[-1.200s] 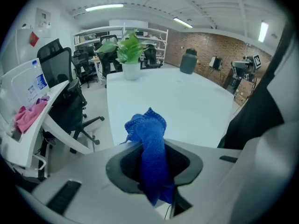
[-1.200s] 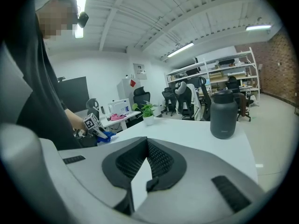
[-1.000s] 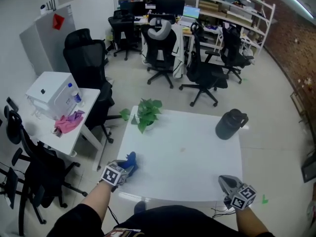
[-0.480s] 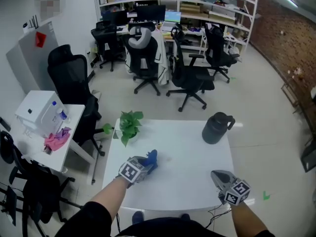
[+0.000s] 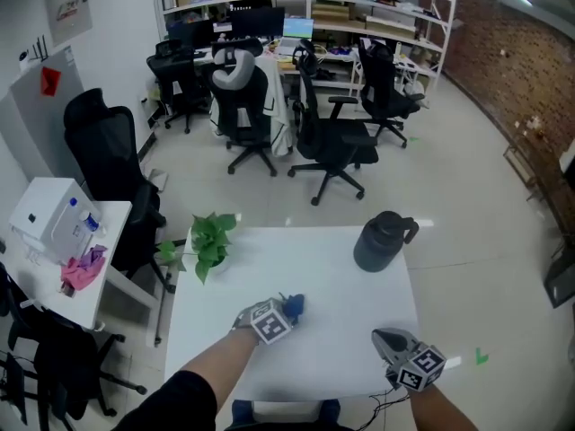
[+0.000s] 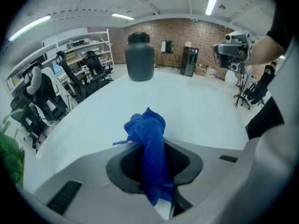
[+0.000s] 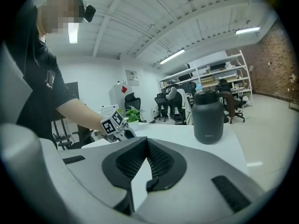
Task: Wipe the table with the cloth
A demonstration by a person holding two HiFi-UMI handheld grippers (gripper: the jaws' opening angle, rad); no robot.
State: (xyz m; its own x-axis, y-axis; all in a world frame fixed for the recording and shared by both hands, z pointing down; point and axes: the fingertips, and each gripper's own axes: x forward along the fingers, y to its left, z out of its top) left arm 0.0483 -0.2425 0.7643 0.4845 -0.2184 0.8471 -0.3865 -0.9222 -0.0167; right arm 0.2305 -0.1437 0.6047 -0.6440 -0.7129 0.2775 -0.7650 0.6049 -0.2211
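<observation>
Left gripper [image 5: 284, 312]: jaws narrow, clamped on crumpled blue terry cloth [image 6: 150, 146]. The cloth bunches out past the tips, low over the white rectangular table [image 5: 341, 281]; cannot tell whether it touches.

Right gripper [image 5: 392, 341]: jaws together, nothing between them, at the table's near edge, well apart to the right of the left one.

1 dark grey lidded jug [image 5: 379, 241] stands ahead of the right gripper. 1 green potted plant [image 5: 208, 241] sits ahead-left of the left gripper.

table [image 5: 346, 326] ctr bare, jug [image 5: 379, 242] far R corner, plant [image 5: 207, 241] far L edge
</observation>
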